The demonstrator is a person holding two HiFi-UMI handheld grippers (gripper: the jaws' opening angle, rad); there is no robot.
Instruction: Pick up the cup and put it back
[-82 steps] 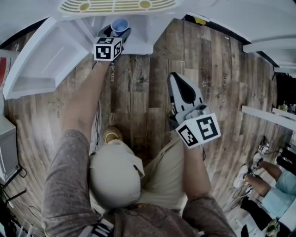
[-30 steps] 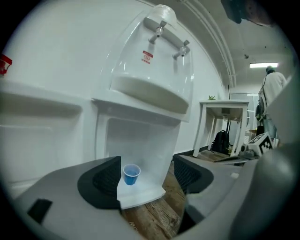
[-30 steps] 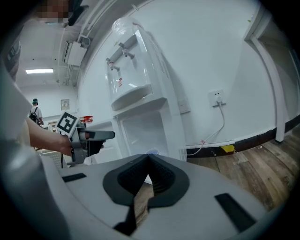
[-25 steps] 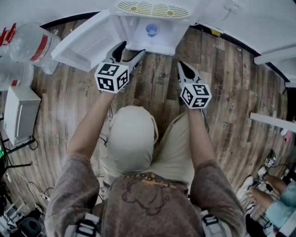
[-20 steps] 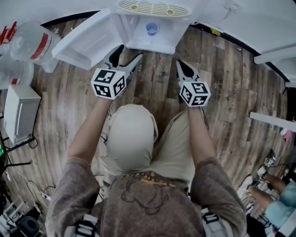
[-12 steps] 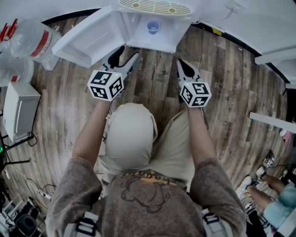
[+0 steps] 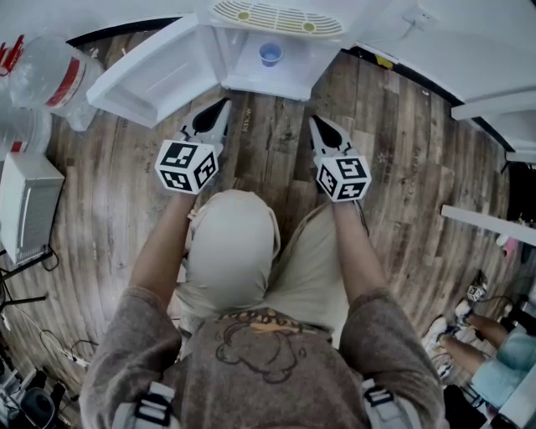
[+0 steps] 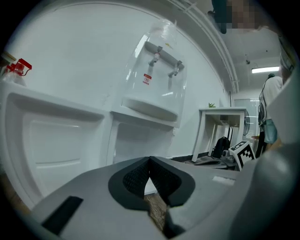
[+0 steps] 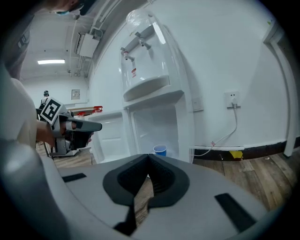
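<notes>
A small blue cup (image 7: 270,54) stands upright inside the open lower compartment of a white water dispenser (image 7: 276,17); the right gripper view also shows the cup (image 9: 160,150) there. My left gripper (image 7: 223,105) hovers over the wood floor just in front of the compartment, to the cup's left and well short of it. Its jaws meet with nothing between them (image 8: 150,160). My right gripper (image 7: 316,122) hangs at the same distance on the right, also shut and empty (image 9: 149,165). Neither gripper touches the cup.
The compartment's white door (image 7: 151,71) stands swung open to the left. Large water bottles (image 7: 50,71) and a white box (image 7: 25,205) are at the far left. A white table (image 8: 220,112) stands to the right, and a seated person's legs (image 7: 494,352) are at the lower right.
The left gripper's jaws, wide apart earlier, have closed on nothing. Both grippers have drawn back from the compartment, where the left one was at the cup.
</notes>
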